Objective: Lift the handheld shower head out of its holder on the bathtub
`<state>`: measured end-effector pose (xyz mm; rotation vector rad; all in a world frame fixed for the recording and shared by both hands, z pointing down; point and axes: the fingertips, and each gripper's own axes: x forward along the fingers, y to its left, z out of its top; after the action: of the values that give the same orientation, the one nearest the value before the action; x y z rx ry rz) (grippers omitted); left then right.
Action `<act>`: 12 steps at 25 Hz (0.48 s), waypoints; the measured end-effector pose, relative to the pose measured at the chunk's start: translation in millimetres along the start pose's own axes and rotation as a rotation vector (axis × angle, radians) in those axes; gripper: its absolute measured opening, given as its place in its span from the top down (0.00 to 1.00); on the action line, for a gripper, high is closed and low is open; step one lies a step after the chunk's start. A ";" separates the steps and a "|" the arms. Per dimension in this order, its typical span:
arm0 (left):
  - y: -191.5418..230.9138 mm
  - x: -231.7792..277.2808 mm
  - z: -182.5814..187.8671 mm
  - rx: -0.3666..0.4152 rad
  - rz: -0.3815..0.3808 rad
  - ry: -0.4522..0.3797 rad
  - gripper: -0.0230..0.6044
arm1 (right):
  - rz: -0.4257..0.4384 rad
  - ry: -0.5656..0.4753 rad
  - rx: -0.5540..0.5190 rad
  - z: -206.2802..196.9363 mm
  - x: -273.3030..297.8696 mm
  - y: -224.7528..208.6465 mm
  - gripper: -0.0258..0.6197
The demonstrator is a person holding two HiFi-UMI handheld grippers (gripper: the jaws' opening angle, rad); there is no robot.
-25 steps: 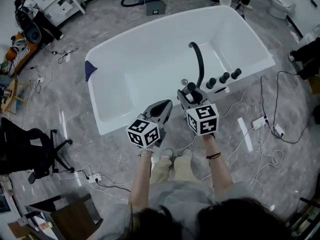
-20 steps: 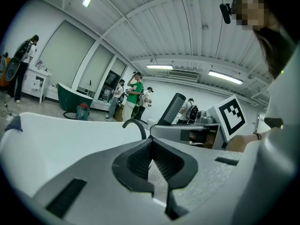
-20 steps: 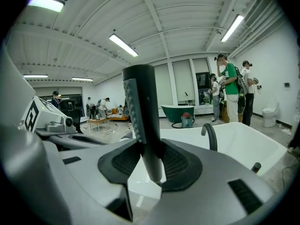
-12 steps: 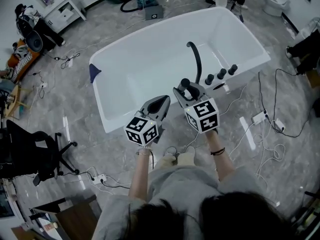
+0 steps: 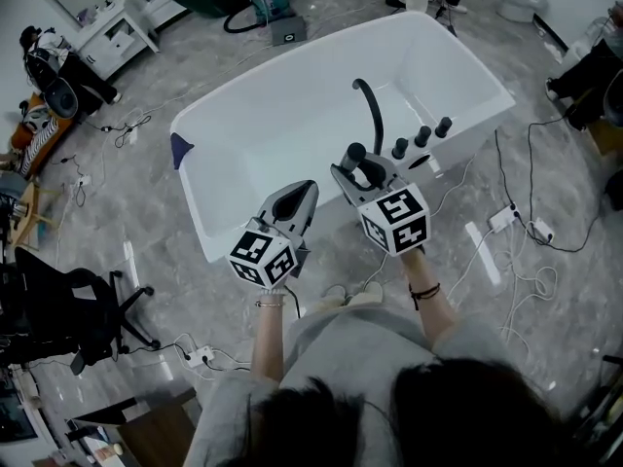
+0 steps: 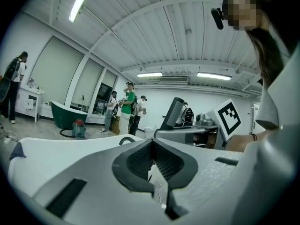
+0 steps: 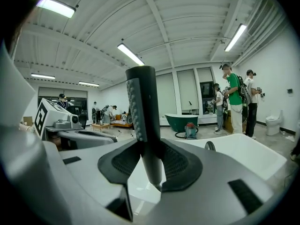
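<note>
A white bathtub (image 5: 282,134) lies in front of me, with a black curved spout (image 5: 368,105) and three black knobs (image 5: 421,136) on its near right rim. My right gripper (image 5: 362,171) is shut on the black handheld shower head (image 5: 356,154), held above that rim. In the right gripper view the shower head (image 7: 143,107) stands upright, clamped between the pads of the right gripper (image 7: 150,167). My left gripper (image 5: 303,191) hovers beside it to the left. Its jaws are shut with nothing in them, as the left gripper (image 6: 153,161) shows in its own view.
Cables and a power strip (image 5: 506,218) lie on the grey floor right of the tub. A black office chair (image 5: 68,300) stands at the left, a white cabinet (image 5: 119,27) at the back left. Several people (image 7: 234,100) stand beyond a green tub (image 7: 180,120).
Both grippers have risen together over the near rim. The shower head has come up with the right gripper, away from the tub deck.
</note>
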<state>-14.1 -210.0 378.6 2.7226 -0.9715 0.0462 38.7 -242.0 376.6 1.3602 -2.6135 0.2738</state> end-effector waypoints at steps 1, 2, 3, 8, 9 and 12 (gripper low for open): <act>-1.3 -1.1 2.6 0.006 -0.002 -0.005 0.95 | 0.000 -0.008 0.000 3.0 -1.4 0.9 0.75; -2.7 -2.1 5.1 0.013 -0.005 -0.009 0.95 | -0.001 -0.016 -0.001 6.0 -2.9 1.9 0.75; -4.5 -3.4 7.4 0.017 -0.008 -0.013 0.95 | -0.002 -0.024 0.000 9.0 -4.7 3.0 0.75; -10.6 -8.0 17.1 0.054 -0.018 -0.018 0.95 | -0.008 -0.059 0.014 22.3 -11.9 5.8 0.75; -11.6 -8.4 18.1 0.065 -0.019 -0.015 0.95 | -0.009 -0.065 0.015 24.0 -13.6 6.6 0.75; -13.4 -10.9 22.1 0.085 -0.023 -0.024 0.95 | -0.010 -0.087 0.021 28.2 -17.5 10.2 0.75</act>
<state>-15.4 -198.6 353.0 2.8169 -0.9656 0.0523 38.0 -229.4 344.3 1.4219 -2.6806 0.2465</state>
